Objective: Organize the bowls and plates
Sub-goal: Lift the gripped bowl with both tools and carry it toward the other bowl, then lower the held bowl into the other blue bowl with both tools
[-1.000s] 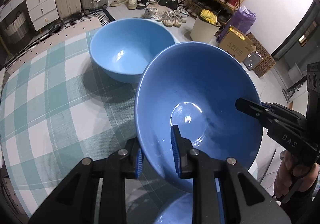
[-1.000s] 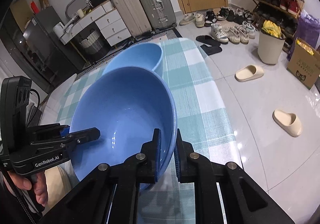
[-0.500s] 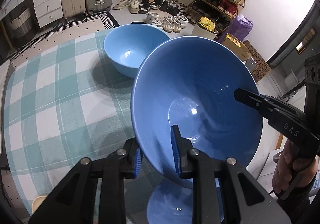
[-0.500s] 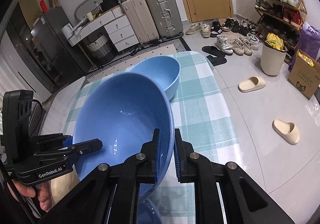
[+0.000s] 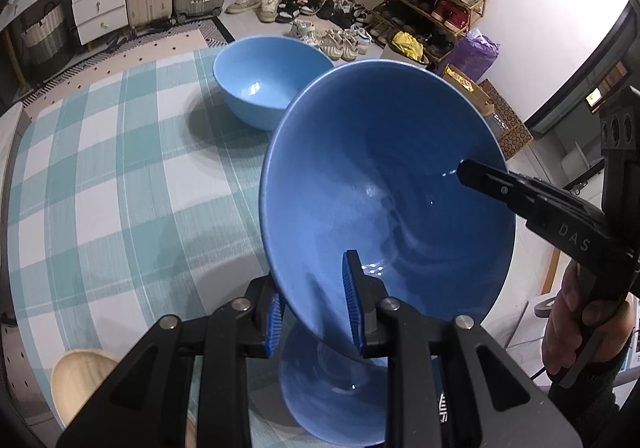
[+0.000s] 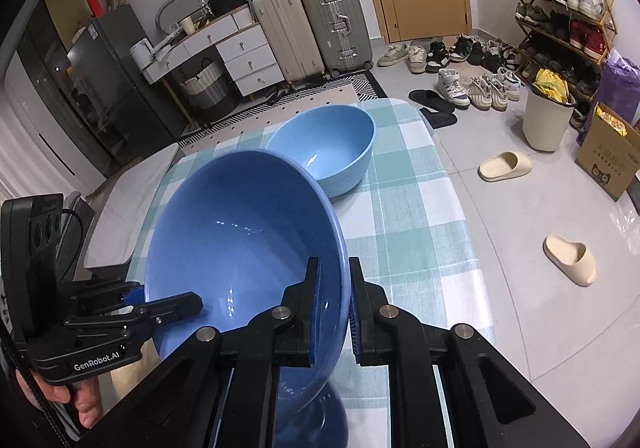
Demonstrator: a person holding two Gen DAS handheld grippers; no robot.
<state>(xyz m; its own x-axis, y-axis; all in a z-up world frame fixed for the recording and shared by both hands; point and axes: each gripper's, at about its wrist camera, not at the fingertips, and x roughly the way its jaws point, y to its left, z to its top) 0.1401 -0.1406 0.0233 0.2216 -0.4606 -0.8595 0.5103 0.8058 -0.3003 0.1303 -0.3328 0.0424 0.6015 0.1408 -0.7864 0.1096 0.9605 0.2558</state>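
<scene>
Large dark blue bowl (image 5: 384,184) held off the desk (image 5: 100,176), tilted, its opening turned toward both cameras. Two grips on the rim, on opposite sides.

Left gripper (image 5: 314,306): blue-padded fingers (image 5: 352,288) pinching the bowl's near rim, one pad inside the bowl, one against the outer wall. In the right wrist view the same gripper (image 6: 168,298) comes in from the left edge with its upper finger lying inside the bowl.

Right gripper (image 6: 332,306): fingers nearly pressed together, only the thin bowl wall between the pads, at the bowl's right rim. In the left wrist view it (image 5: 486,180) reaches in from the right, clamped on the rim there; a hand (image 5: 576,320) holds its handle.

Under the lifted bowl, at the near edge of the desk, another dark blue bowl (image 5: 340,392) sits upright (only partly seen, mostly hidden by the gripper frames).

Light blue bowl (image 5: 268,88) stands upright at the far end of the desk, on the green-and-white check tablecloth (image 6: 404,232). Clear of the held bowl; whether their rims overlap only in view or are close, cannot tell.

Pale wooden dish (image 5: 80,380) at the near left corner, partly cut off by the left gripper's frame.

Beyond the desk, on the floor: suitcases (image 6: 312,32), shoe rack (image 6: 560,4), a white bin (image 6: 546,120), two cream slippers (image 6: 506,166).
</scene>
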